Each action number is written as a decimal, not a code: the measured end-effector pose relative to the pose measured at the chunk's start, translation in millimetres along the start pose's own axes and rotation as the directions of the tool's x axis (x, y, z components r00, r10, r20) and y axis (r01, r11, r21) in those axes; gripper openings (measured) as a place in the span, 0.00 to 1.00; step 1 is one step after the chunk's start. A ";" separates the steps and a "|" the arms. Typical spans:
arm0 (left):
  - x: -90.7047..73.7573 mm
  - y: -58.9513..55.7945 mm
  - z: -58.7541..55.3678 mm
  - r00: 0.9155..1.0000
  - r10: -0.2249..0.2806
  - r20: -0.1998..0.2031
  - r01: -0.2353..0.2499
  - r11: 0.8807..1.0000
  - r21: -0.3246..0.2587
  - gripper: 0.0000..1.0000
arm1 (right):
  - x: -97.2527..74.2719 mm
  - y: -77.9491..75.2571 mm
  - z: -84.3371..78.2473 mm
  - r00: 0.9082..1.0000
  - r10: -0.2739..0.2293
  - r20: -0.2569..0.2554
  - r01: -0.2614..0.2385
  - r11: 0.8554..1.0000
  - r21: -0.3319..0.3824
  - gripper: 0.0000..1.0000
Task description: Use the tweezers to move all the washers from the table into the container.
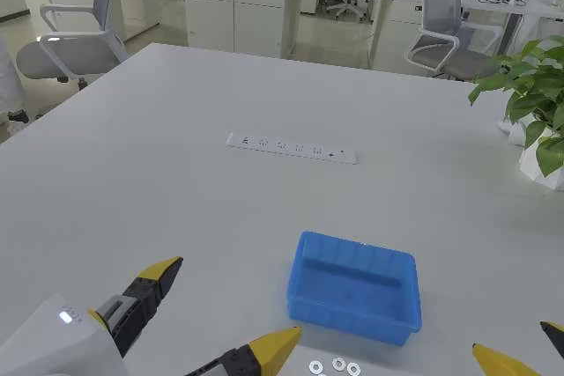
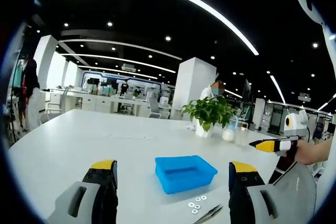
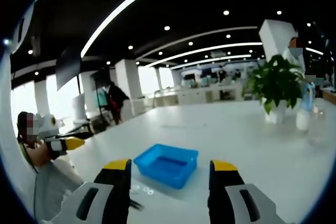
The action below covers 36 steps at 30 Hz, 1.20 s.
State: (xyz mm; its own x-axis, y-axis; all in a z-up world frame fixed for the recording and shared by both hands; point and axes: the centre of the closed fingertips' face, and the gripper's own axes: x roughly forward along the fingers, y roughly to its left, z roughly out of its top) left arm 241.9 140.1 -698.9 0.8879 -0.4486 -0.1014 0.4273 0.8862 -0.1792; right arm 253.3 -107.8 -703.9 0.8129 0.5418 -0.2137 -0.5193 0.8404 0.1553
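- Now both gape wide, holding nothing: the left tool (image 2: 172,167) and the right tool (image 3: 170,165)
- Just in front of the container (image 1: 352,319), on the bench (image 1: 176,191), the washers (image 1: 335,365) lie clustered, outside it
- Beside the washers the tweezers (image 2: 209,214) lie on the bench, untouched
- In each gripper view the blue container stands framed between that tool's jaws

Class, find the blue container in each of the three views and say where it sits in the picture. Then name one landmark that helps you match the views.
Head view: the blue container sits low, right of centre.
Left gripper view: low, just right of centre.
Right gripper view: low, at centre.
Shared landmark: the washers, a small cluster lying close to the container's near side in all three views.
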 end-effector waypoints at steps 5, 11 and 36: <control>0.5 0.1 -1.1 1.000 0.001 -0.006 -0.001 1.000 0.004 0.87 | 0.3 0.6 -0.2 1.000 -0.001 -0.004 0.001 1.000 0.005 0.58; 0.7 -0.7 -2.1 1.000 -0.003 -0.011 0.003 1.000 0.005 0.87 | 0.1 -1.0 -0.6 1.000 -0.005 -0.004 0.005 1.000 0.001 0.58; 0.4 -2.2 -4.4 1.000 -0.008 -0.024 0.008 1.000 0.010 0.86 | -0.3 0.0 -2.5 1.000 -0.008 -0.018 0.008 1.000 -0.007 0.58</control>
State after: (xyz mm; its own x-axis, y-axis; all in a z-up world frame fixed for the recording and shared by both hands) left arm 240.6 137.4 -702.9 0.8803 -0.4580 -0.1237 0.4358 0.8837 -0.1707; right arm 252.4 -107.9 -706.3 0.8124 0.5350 -0.2319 -0.5144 0.8448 0.1470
